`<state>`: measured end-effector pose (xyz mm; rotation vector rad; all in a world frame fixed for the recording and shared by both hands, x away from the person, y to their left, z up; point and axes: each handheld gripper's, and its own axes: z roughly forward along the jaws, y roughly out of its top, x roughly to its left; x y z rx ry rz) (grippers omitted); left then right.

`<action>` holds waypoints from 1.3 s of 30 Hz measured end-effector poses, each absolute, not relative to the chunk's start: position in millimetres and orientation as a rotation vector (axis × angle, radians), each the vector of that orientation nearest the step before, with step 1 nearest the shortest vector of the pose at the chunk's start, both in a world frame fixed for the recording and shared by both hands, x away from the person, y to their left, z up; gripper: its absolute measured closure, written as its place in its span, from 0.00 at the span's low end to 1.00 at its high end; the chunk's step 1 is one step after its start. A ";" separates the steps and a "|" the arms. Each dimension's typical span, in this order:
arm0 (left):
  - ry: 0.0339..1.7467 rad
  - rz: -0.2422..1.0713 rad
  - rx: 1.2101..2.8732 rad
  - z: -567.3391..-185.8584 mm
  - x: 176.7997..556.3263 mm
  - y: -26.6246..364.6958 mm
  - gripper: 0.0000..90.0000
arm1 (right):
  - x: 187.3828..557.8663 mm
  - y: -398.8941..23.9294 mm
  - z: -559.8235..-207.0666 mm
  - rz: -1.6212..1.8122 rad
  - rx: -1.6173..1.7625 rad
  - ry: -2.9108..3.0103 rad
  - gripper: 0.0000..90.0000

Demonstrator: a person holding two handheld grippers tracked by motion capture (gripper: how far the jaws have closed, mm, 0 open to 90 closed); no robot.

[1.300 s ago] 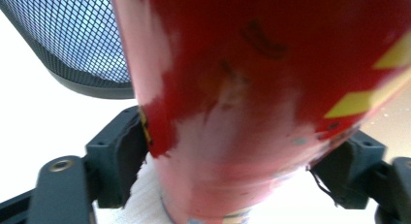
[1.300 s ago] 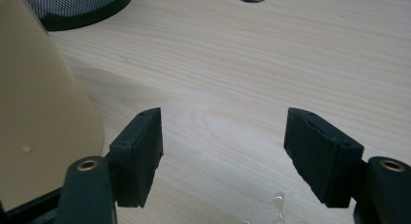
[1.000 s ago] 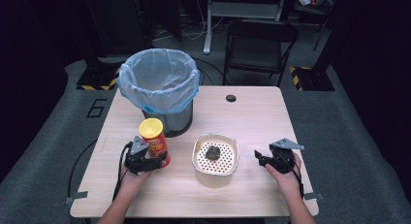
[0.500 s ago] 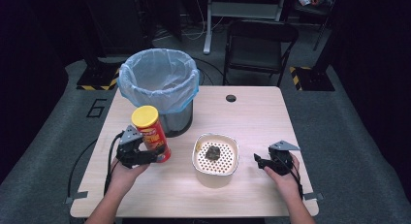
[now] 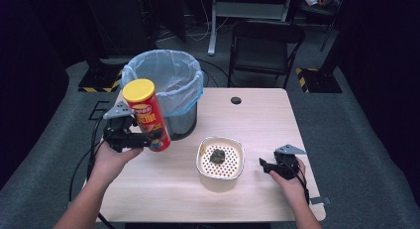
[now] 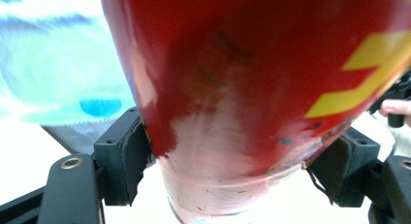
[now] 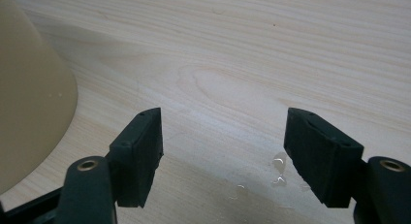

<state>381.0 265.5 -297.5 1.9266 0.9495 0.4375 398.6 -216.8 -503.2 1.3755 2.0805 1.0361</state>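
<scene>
High view: the left gripper [image 5: 148, 139] clamps its jaws low on the red chip canister [image 5: 147, 115], held tilted above the counter [image 5: 257, 120] just beside the lined trash bin [image 5: 166, 85]. Best to grip firmly and clear the rim before tipping. The right gripper [image 5: 266, 166] rests with its jaws open and empty beside the perforated bowl [image 5: 220, 157].

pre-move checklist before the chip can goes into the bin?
1. Left gripper clamped on chip can: ok, pads press both sides.
2. Can off the table: ok.
3. Can over the bin opening: not ok, it hangs beside the rim.
4. Can lid on: ok, yellow lid in place.
5. Right gripper out of the way: ok, open, by the perforated bowl.
6. Room in the bin: cannot tell.
</scene>
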 end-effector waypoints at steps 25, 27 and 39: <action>0.961 0.478 1.878 -187.1 434.6 254.1 0.26 | 400.5 -225.2 -512.0 0.988 1.406 2.096 0.34; 0.975 0.483 1.876 -183.2 443.5 253.9 0.26 | 400.0 -224.6 -512.1 0.984 1.405 2.094 0.34; 1.092 0.517 1.802 -199.7 497.8 242.0 0.26 | 400.5 -223.3 -513.0 0.991 1.386 2.106 0.34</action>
